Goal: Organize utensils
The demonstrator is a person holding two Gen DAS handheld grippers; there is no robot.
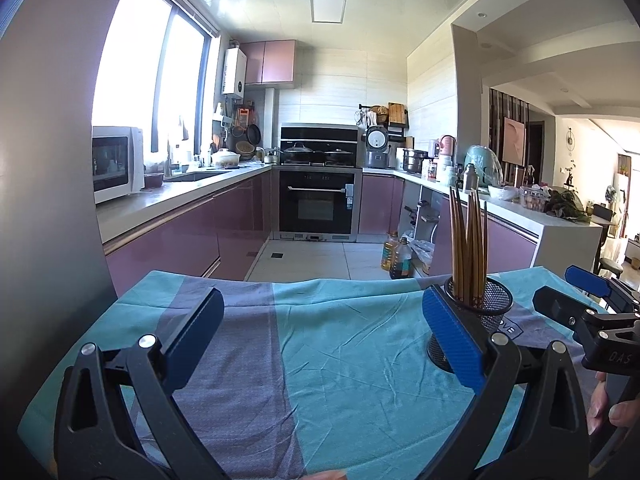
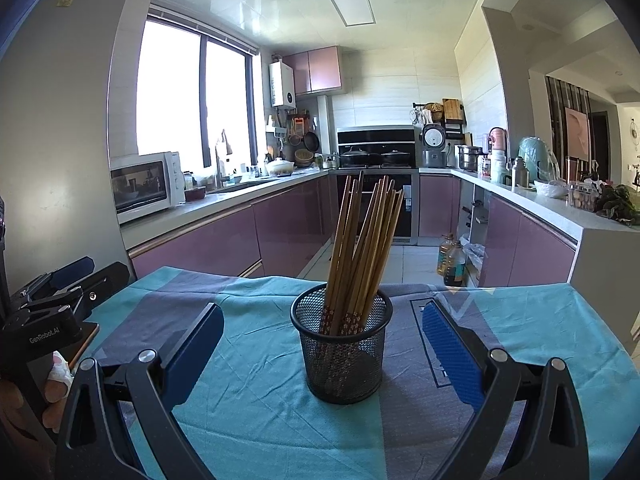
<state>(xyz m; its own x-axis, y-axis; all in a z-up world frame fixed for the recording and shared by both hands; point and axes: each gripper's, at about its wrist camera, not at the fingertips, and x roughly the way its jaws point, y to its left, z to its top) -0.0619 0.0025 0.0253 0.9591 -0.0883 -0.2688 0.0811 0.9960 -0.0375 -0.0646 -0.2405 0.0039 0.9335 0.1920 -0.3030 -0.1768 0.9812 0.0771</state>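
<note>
Both grippers hover spread wide and empty over the teal and grey tablecloth (image 2: 256,392). The right gripper (image 2: 322,344) frames, without touching, the black mesh holder (image 2: 342,354) of wooden chopsticks (image 2: 362,240); the left gripper (image 1: 322,338) has it just behind its right finger (image 1: 452,336)

A teal and grey cloth (image 2: 256,392) is spread across the lower frame. At the left, a white microwave (image 2: 144,186) is set on the counter. A black oven (image 1: 317,200) is seen at centre, and two oil bottles (image 1: 396,256) are stood on the floor, right of centre.
</note>
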